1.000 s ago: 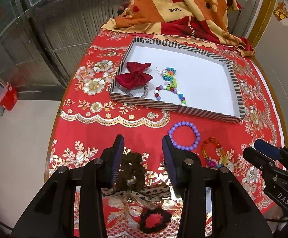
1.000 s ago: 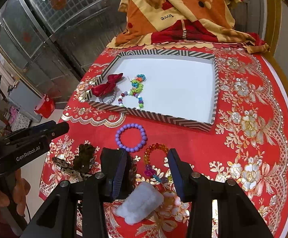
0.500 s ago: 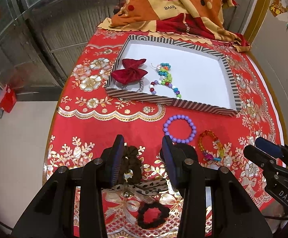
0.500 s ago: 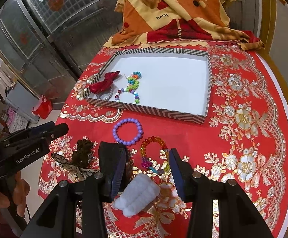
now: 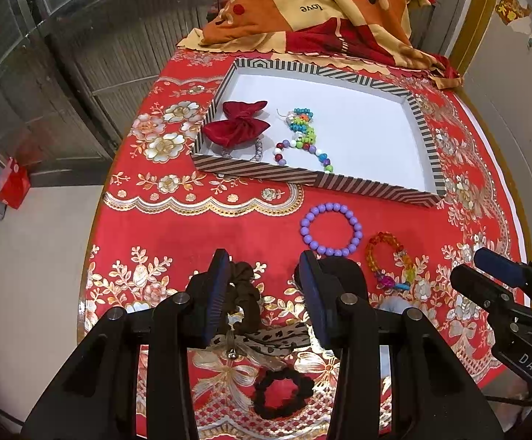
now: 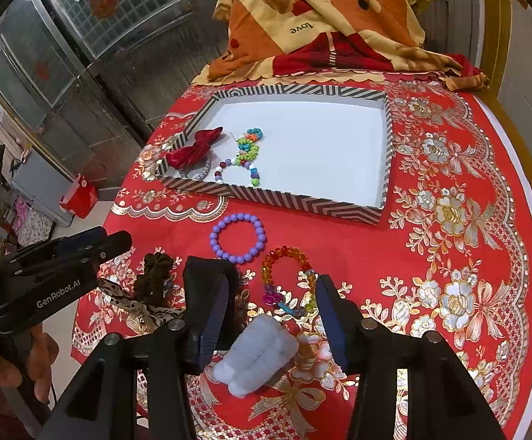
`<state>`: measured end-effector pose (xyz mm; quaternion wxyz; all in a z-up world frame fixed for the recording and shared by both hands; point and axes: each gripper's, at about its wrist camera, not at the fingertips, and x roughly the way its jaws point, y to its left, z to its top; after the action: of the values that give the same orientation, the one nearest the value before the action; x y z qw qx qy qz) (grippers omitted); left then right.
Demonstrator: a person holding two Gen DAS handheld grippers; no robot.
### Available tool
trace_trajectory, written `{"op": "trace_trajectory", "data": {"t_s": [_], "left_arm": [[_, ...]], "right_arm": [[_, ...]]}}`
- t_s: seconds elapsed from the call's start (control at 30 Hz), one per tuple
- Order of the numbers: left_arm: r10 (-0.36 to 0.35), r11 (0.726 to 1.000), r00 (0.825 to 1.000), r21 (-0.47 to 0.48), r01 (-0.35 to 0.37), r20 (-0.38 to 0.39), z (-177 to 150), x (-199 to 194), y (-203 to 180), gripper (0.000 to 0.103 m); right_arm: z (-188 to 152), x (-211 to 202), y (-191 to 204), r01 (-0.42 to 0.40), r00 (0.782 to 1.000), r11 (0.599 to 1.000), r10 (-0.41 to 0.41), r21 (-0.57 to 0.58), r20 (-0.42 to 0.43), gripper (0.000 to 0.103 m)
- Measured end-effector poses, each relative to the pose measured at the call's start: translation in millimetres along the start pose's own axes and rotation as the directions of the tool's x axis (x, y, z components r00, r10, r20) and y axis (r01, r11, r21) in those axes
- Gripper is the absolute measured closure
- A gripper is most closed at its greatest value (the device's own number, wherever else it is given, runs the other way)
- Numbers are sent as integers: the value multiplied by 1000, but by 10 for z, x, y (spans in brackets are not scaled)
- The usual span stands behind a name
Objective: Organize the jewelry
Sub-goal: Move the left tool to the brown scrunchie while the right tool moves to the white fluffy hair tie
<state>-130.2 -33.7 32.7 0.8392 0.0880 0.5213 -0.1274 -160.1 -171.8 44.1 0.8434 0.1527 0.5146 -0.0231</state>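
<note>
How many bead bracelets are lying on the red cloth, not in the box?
2: the purple bracelet just in front of the striped box, and the orange bracelet beside it, nearer the right gripper.

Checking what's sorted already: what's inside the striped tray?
In the striped tray: a red bow covering part of a silvery bracelet, and a multicoloured bead string.

right tool (image 6: 269, 308) | jaws opening wider | white fluffy piece (image 6: 257, 355) seemingly loose between them

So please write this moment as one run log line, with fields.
tray: red bow, beaded string inside | purple bracelet: on cloth | left gripper: open above brown scrunchie | right gripper: opening, above white fluffy piece
</note>
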Motion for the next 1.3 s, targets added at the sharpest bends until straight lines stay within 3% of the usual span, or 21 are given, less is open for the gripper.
{"op": "trace_trajectory", "data": {"t_s": [0.8, 1.03, 1.3], "left_arm": [[-20, 1000, 999, -6, 20, -27, -79, 50, 48, 64], [-110, 987, 991, -127, 100, -79, -81, 100, 494, 64], [-117, 970, 983, -230, 82, -143, -202, 269, 953, 62]], "right_arm": [[-75, 29, -49, 7, 999, 1000, -7, -7, -33, 54], [-203, 102, -100, -11, 997, 1000, 11, -1, -76, 51], [-377, 314, -75, -77, 984, 997, 79, 22, -158, 50]]}}
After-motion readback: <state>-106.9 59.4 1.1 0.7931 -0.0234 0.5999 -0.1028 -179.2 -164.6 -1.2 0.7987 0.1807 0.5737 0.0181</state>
